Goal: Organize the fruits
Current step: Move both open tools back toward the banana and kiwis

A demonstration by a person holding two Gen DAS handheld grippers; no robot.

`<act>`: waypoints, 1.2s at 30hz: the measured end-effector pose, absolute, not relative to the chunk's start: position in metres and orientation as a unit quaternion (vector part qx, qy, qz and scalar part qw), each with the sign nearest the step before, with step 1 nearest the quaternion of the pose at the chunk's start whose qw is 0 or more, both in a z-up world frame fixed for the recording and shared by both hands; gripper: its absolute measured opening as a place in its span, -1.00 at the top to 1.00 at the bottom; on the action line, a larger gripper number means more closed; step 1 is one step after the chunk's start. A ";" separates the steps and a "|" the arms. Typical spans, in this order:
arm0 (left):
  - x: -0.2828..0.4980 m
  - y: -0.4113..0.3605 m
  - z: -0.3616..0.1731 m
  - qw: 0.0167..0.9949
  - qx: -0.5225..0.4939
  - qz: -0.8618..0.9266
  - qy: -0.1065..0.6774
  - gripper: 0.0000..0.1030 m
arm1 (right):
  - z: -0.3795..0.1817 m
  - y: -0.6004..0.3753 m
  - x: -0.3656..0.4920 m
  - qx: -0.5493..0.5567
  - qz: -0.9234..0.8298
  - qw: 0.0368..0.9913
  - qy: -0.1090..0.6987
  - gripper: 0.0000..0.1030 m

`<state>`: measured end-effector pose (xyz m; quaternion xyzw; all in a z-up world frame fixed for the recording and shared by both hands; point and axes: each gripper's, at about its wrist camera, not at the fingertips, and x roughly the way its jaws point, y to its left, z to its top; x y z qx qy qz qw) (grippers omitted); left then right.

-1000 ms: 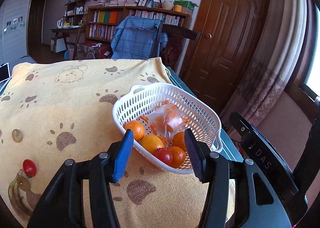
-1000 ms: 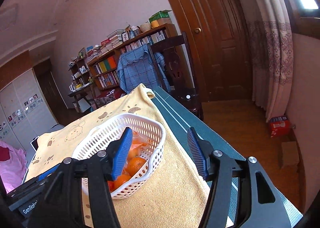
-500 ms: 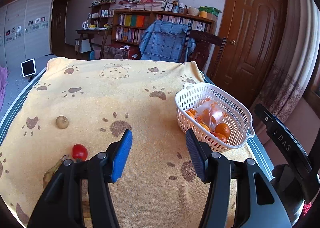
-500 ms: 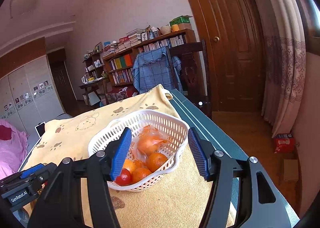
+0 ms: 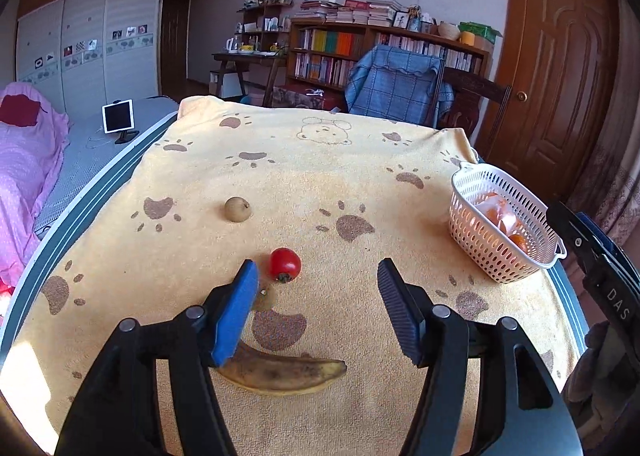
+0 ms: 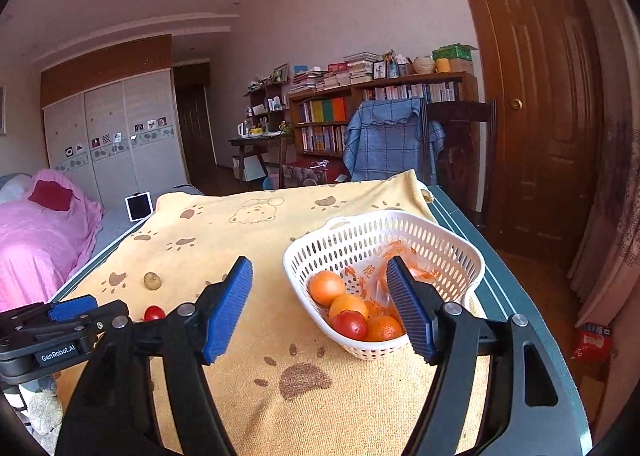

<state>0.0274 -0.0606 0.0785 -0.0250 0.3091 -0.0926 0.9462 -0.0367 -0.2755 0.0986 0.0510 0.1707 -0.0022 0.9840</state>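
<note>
- Since a second ago, we are seeing the left gripper (image 5: 316, 276) swung away from the white basket (image 5: 480, 252) toward the loose fruit on the yellow towel (image 5: 320, 160); the basket is now sitting off to its right.
- Both pairs of jaws have just been opening; the left ones are standing moderately wide with nothing between them, only towel showing in the gap.
- We are watching the right gripper (image 6: 320, 296) hovering just before the basket, its ribbed blue pads apart and gripping nothing.
- We are reading the basket as hard perforated plastic with an oval rim; inside are lying smooth round oranges (image 6: 327, 287), one glossy red tomato (image 6: 351, 324) and a crinkled clear bag printed in orange (image 6: 376, 272).
- Left of the basket, on the nubby paw-print towel, a second shiny red tomato (image 5: 284, 264) is resting just beyond the left gripper's blue pad.
- Farther left of the basket, a dull tan round fruit (image 5: 237, 209) is sitting alone.
- A curved, brown-speckled banana (image 5: 288, 372) is lying nearer the camera than the tomato, one end hidden under the left finger.
- A small greenish-brown fruit (image 5: 266, 298) is peeking from behind that pad; we cannot tell what it is.
- The bag's contents are partly hidden behind the right gripper's right finger.
</note>
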 end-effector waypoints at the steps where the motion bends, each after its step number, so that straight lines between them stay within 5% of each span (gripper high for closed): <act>1: 0.026 -0.059 0.078 0.948 -0.021 -0.087 0.307 -0.25 | 0.097 -0.271 -0.036 0.046 0.008 0.983 0.175 -0.38; 11: 0.024 -0.039 0.069 0.948 -0.026 -0.054 0.313 -0.35 | 0.078 -0.234 -0.034 0.018 0.112 0.966 0.233 -0.42; 16: 0.028 -0.034 0.070 0.947 -0.034 -0.041 0.316 -0.66 | 0.072 -0.232 -0.031 0.018 0.120 0.962 0.245 -0.42; 36: 0.041 -0.018 0.060 0.946 -0.051 -0.034 0.319 -0.66 | 0.065 -0.232 -0.028 0.007 0.126 0.958 0.256 -0.42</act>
